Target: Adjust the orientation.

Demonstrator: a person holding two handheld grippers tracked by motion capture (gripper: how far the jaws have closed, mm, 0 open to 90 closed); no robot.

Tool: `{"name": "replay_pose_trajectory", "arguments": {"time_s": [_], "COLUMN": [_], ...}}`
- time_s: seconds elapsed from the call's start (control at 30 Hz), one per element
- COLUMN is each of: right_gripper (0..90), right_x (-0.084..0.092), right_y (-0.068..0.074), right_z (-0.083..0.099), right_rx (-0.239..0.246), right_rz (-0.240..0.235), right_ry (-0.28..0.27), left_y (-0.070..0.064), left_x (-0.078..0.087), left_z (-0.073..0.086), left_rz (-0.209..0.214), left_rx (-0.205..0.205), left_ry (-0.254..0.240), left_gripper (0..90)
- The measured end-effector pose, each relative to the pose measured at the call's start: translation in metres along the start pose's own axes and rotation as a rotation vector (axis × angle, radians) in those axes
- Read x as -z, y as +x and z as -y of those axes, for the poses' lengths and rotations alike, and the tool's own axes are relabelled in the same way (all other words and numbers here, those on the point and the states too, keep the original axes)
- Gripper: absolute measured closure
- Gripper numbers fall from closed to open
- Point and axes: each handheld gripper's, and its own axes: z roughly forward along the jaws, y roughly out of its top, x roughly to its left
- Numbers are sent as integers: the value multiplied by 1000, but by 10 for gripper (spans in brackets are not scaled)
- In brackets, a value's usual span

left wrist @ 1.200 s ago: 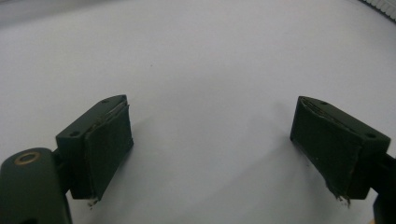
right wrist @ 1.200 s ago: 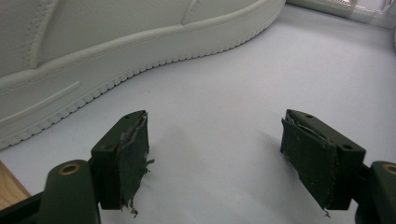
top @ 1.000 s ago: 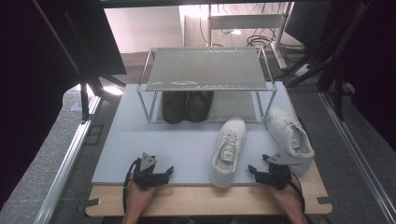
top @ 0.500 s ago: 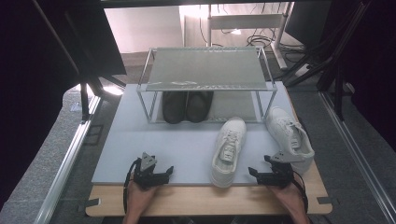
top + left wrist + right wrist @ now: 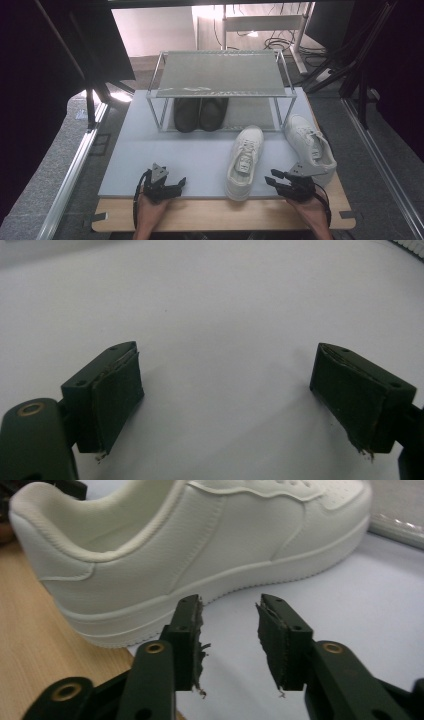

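White sneaker (image 5: 244,162) lies on the grey mat (image 5: 150,155) near the table's front edge, toe toward the metal rack (image 5: 220,75) — its heel just beside the right gripper (image 5: 276,180). That gripper's jaws have just been closing and stand partly apart with nothing between them. Left gripper (image 5: 176,184) rests at the mat's near edge, well apart from the shoe — jaws spread wide over bare mat.

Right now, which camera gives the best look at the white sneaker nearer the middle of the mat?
The high view: the middle white sneaker shows whole, toe toward the rack. The right gripper view shows a white sneaker's heel and side close up, but not which one. The left gripper view faces bare mat.
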Motion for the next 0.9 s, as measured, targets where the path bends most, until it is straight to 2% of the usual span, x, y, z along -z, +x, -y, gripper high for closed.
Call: {"name": "replay_pose_trajectory", "arguments": {"time_s": [0.1,0.23,0.33,0.57,0.73,0.9], "right_gripper": [703,830,887,891,889,885], "right_x": [0,5,9,5,-1,-15], "right_y": [4,11,17,30,37,39], "right_z": [-4,-14,-22,-43,-54,-56], "right_rx": [7,-18,-18,-16,8,19], "right_rz": [-23,-65,-82,-128,-130,-133], "right_ry": [4,13,19,62,46,67], "left_y": [0,0,0,0,-1,-1], "left_x": [0,0,0,0,0,0], "left_z": [0,0,0,0,0,0], "left_rz": [0,0,-1,-3,-4,-3], "left_rx": [0,0,-1,1,3,3], "left_ry": [0,0,0,0,-2,-2], "left_gripper": [130,130,130,131,132,132]}}
